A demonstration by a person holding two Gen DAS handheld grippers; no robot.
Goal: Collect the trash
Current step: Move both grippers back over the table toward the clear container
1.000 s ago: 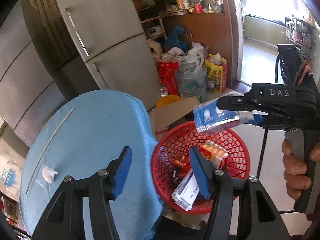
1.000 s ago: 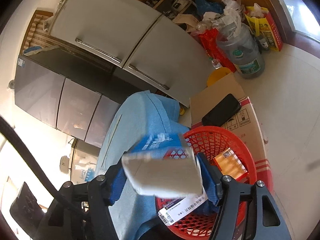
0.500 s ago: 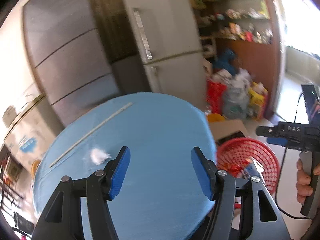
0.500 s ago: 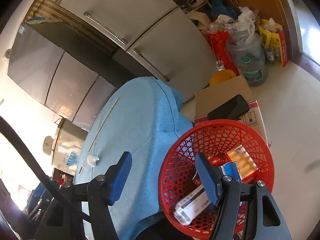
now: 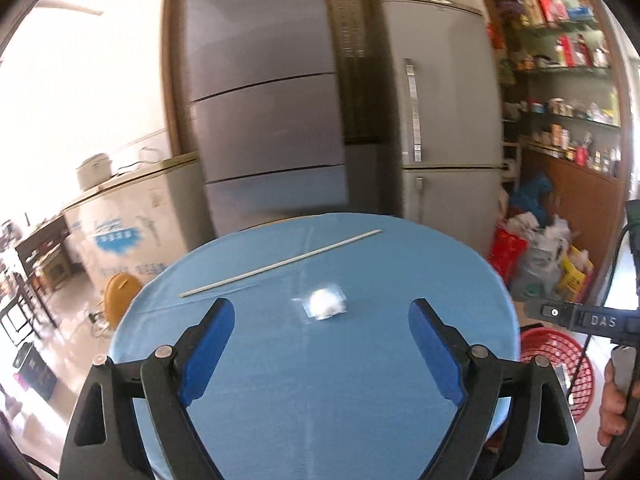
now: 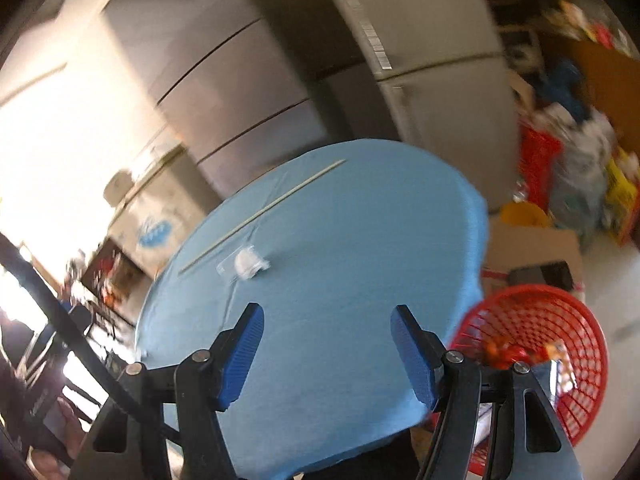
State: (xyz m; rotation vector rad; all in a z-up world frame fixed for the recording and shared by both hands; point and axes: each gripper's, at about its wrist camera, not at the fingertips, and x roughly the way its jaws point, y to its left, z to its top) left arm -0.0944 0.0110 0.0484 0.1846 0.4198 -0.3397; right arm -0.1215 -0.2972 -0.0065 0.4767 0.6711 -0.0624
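A small clear wrapper with a white lump (image 5: 324, 305) lies on the round blue-clothed table (image 5: 360, 392); it also shows in the right wrist view (image 6: 246, 263). A long thin pale stick (image 5: 280, 264) lies beyond it, also seen in the right wrist view (image 6: 264, 214). My left gripper (image 5: 322, 350) is open and empty, just short of the wrapper. My right gripper (image 6: 326, 354) is open and empty over the table's near side. A red mesh basket (image 6: 560, 320) with trash inside stands on the floor to the right of the table, also in the left wrist view (image 5: 560, 344).
Two grey refrigerators (image 5: 272, 120) stand behind the table. A cardboard box (image 6: 532, 248) with a dark phone on it, a yellow bowl (image 6: 524, 214) and a pile of bags and bottles (image 5: 540, 248) sit on the floor at the right. Pantry shelves (image 5: 568, 80) fill the far right.
The right gripper opened and dropped the blue-and-white packet into the red basket. Both grippers then swung left from the basket to over the table, facing the wrapper.
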